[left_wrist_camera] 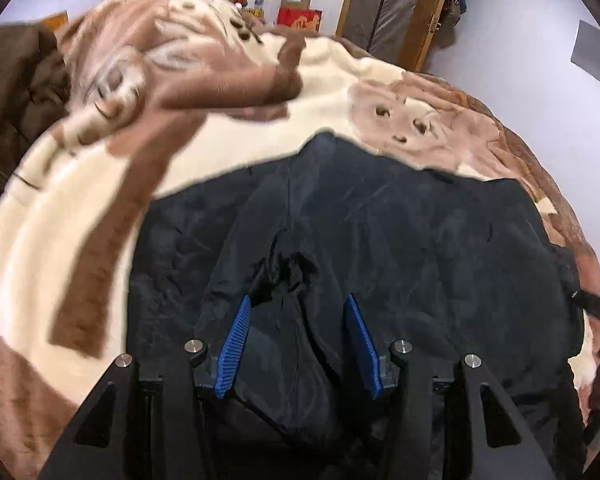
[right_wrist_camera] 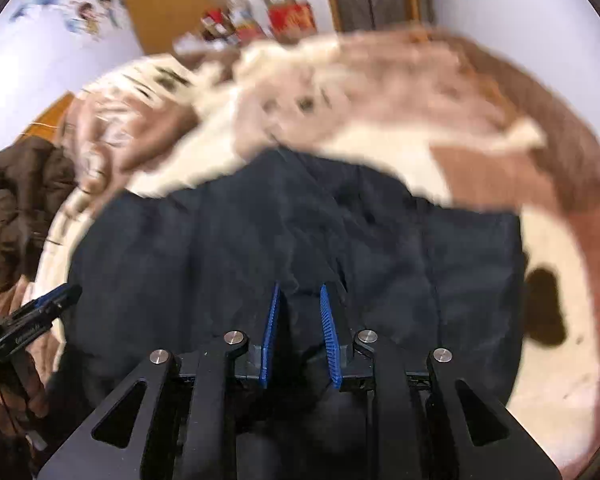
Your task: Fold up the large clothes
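A large dark navy jacket (left_wrist_camera: 400, 248) lies spread on a cream and brown blanket (left_wrist_camera: 80, 240). My left gripper (left_wrist_camera: 298, 300) is open over the jacket's near part, its blue pads (left_wrist_camera: 236, 344) either side of a rumpled fold of fabric. In the right wrist view the same jacket (right_wrist_camera: 228, 248) fills the middle. My right gripper (right_wrist_camera: 300, 290) has its blue pads (right_wrist_camera: 270, 336) a narrow gap apart with dark jacket fabric between them; the view is blurred. The left gripper also shows at the left edge of the right wrist view (right_wrist_camera: 56, 298).
A brown padded coat (left_wrist_camera: 16, 92) lies in a heap at the blanket's left edge, also in the right wrist view (right_wrist_camera: 20, 192). Boxes (left_wrist_camera: 298, 12) and a wooden door frame (left_wrist_camera: 424, 16) stand by the far wall.
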`<state>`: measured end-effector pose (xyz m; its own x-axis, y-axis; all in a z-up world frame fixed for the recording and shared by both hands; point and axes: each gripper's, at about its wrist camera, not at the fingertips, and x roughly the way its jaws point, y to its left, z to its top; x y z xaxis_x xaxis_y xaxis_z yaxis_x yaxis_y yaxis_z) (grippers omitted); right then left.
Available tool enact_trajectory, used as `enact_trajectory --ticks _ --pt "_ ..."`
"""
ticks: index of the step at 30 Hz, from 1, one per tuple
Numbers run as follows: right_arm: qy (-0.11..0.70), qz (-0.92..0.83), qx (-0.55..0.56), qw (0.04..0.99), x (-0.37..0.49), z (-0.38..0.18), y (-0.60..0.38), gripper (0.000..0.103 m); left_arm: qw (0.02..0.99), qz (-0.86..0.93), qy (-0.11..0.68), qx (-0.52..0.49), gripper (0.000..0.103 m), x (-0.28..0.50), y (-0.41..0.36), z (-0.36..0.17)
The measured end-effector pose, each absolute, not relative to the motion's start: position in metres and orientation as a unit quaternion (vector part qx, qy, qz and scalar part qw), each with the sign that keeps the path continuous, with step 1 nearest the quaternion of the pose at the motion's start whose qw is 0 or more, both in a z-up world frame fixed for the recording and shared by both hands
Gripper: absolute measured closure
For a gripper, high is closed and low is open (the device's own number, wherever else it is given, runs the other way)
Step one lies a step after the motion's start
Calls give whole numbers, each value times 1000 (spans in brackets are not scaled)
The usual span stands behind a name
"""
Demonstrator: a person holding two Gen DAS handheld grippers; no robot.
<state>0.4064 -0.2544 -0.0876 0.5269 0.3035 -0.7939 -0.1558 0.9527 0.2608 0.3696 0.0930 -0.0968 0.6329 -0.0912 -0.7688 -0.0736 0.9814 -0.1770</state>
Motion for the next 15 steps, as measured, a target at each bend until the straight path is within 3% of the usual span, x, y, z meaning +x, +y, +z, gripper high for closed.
enact_trajectory --ticks 4,10,15 --pt "464 135 91 871 404 -93 -263 75 904 -7 421 -75 50 361 87 -98" --pt "418 158 83 891 358 -38 -246 74 916 -32 384 -113 51 321 92 -60" --pt "449 216 58 865 327 -65 -196 73 905 -87 404 -100 51 297 53 -77"
